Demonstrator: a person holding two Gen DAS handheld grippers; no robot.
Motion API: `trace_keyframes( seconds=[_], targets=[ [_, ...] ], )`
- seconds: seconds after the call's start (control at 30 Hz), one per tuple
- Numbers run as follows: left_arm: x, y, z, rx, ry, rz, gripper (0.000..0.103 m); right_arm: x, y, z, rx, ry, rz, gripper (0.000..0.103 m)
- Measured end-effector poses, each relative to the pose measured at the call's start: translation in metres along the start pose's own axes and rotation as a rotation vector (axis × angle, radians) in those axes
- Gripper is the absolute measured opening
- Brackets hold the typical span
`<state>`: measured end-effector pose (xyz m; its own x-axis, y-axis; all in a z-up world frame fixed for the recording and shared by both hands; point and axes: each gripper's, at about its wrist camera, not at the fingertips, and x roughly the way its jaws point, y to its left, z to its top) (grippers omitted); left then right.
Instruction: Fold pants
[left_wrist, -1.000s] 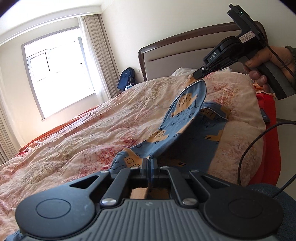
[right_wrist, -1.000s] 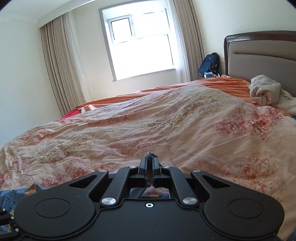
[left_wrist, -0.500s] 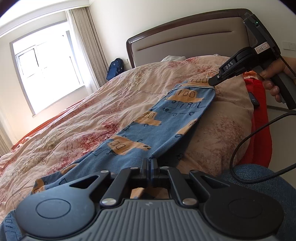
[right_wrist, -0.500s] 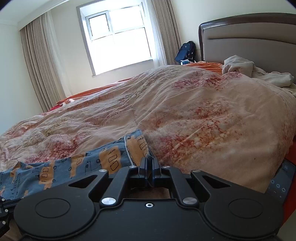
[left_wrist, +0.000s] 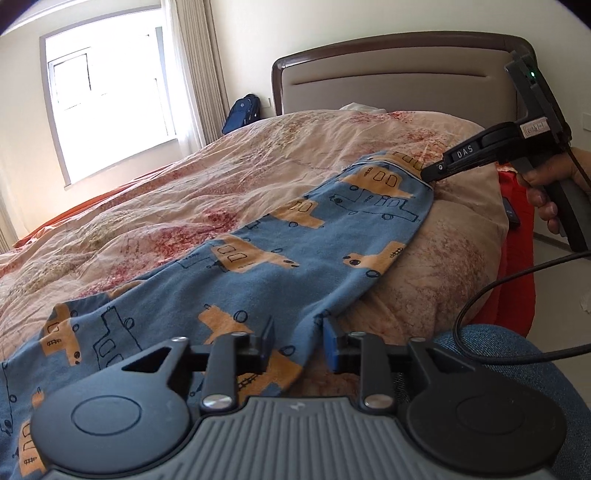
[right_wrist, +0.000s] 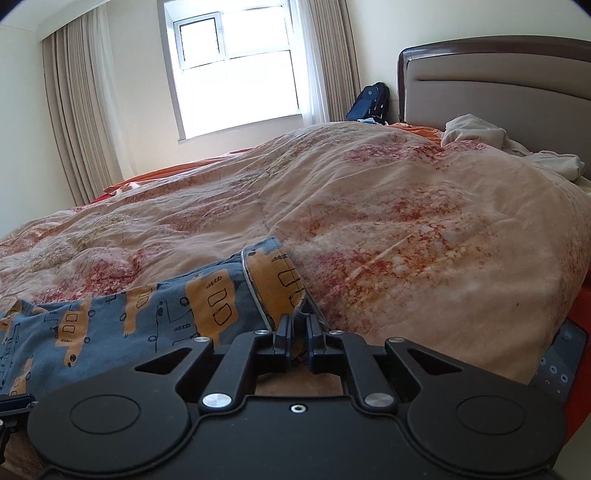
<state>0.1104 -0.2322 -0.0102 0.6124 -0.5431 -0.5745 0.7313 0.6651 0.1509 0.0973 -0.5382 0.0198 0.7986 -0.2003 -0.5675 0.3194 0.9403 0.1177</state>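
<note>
Pants (left_wrist: 280, 236) down on the floral duvet (left_wrist: 207, 192), blue with orange vehicle prints, stretched long from seven o'clock up to one o'clock in the left wrist view; left gripper (left_wrist: 298, 345) at six o'clock, jaws just sprung apart, a fold of fabric lying slack between them, neither pad pressing it, so that end is released; away at two o'clock the right gripper (left_wrist: 430, 173), in a hand (left_wrist: 546, 184), has its tip at the far hem; a black cable (left_wrist: 480, 295) loops at four o'clock, well off the cloth.

Right wrist view now; the hem with its turned-out orange cuff (right_wrist: 277, 284) sits dead centre, the leg running off to eight o'clock; right gripper (right_wrist: 300, 341) at six o'clock, jaws just eased apart to a narrow gap, the cuff corner in that gap; no pinch visible, so I call it let go; headboard (right_wrist: 498, 88) at two o'clock, backpack (right_wrist: 371, 101) at one.

The step, as I judge it: laying the pants out flat, both ends being released. Next calls for backing both tools clear without dragging cloth, then taking one end again to carry it over the other.
</note>
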Motion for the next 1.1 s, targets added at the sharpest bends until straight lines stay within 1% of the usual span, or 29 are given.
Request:
trace_keyframes(
  seconds=[0.07,0.1,0.13,0.17,0.2,0.23,0.27,0.3,0.33,0.37,0.43,0.5,0.57,0.67,0.7,0.77,0.87,0.9,0.93,0.97,1.03,1.07,1.1],
  targets=[
    [-0.008,0.007,0.0,-0.04,-0.012,0.009,0.051,-0.001,0.003,-0.001,-0.017,0.0,-0.013,0.019],
    [-0.011,0.012,0.0,-0.058,-0.015,0.01,0.054,-0.001,0.005,-0.001,-0.025,0.0,-0.014,0.025],
    [-0.015,0.016,0.0,-0.074,-0.019,0.014,0.057,-0.001,0.008,-0.001,-0.039,0.0,-0.016,0.036],
    [-0.019,0.022,0.001,-0.091,-0.025,0.026,0.064,-0.002,0.01,-0.002,-0.053,-0.001,-0.024,0.041],
    [-0.023,0.026,0.0,-0.1,-0.03,0.039,0.071,-0.002,0.013,-0.002,-0.064,-0.002,-0.031,0.05],
    [-0.028,0.033,0.0,-0.107,-0.039,0.061,0.074,-0.003,0.016,-0.002,-0.078,-0.006,-0.037,0.06],
    [-0.033,0.04,0.0,-0.111,-0.046,0.086,0.08,-0.004,0.019,-0.001,-0.086,-0.012,-0.039,0.066],
    [-0.036,0.046,-0.001,-0.111,-0.05,0.107,0.084,-0.005,0.023,-0.001,-0.096,-0.023,-0.032,0.075],
    [-0.039,0.056,-0.001,-0.11,-0.052,0.137,0.086,-0.007,0.027,0.0,-0.11,-0.033,-0.018,0.082],
    [-0.041,0.066,-0.001,-0.109,-0.051,0.167,0.089,-0.007,0.032,0.001,-0.122,-0.04,-0.008,0.086],
    [-0.042,0.087,-0.003,-0.115,-0.04,0.222,0.092,-0.008,0.045,0.004,-0.153,-0.059,0.03,0.098],
    [-0.039,0.109,-0.005,-0.132,-0.027,0.264,0.101,-0.005,0.058,0.006,-0.18,-0.067,0.081,0.102],
    [-0.034,0.134,-0.006,-0.161,-0.007,0.284,0.101,0.001,0.075,0.009,-0.204,-0.061,0.155,0.102],
    [-0.021,0.173,-0.005,-0.23,0.023,0.287,0.101,0.018,0.104,0.013,-0.249,-0.04,0.257,0.102],
    [-0.016,0.181,-0.003,-0.249,0.029,0.279,0.099,0.025,0.115,0.015,-0.272,-0.037,0.282,0.102],
    [-0.007,0.203,-0.003,-0.301,0.042,0.232,0.094,0.037,0.139,0.019,-0.328,-0.028,0.344,0.099],
    [0.01,0.223,-0.001,-0.344,0.061,0.16,0.086,0.057,0.174,0.025,-0.412,-0.006,0.428,0.091],
    [0.015,0.227,0.0,-0.345,0.067,0.143,0.082,0.064,0.185,0.027,-0.436,0.01,0.454,0.085],
    [0.021,0.23,-0.001,-0.339,0.073,0.121,0.081,0.07,0.196,0.029,-0.457,0.024,0.479,0.08],
    [0.027,0.232,0.0,-0.327,0.078,0.103,0.079,0.076,0.206,0.03,-0.479,0.039,0.505,0.078],
    [0.035,0.234,0.0,-0.309,0.092,0.087,0.076,0.087,0.224,0.032,-0.522,0.079,0.548,0.071],
    [0.041,0.234,0.001,-0.3,0.101,0.083,0.069,0.093,0.231,0.034,-0.539,0.097,0.564,0.069],
    [0.045,0.235,0.001,-0.298,0.109,0.081,0.058,0.097,0.238,0.035,-0.554,0.111,0.575,0.063]
  ],
)
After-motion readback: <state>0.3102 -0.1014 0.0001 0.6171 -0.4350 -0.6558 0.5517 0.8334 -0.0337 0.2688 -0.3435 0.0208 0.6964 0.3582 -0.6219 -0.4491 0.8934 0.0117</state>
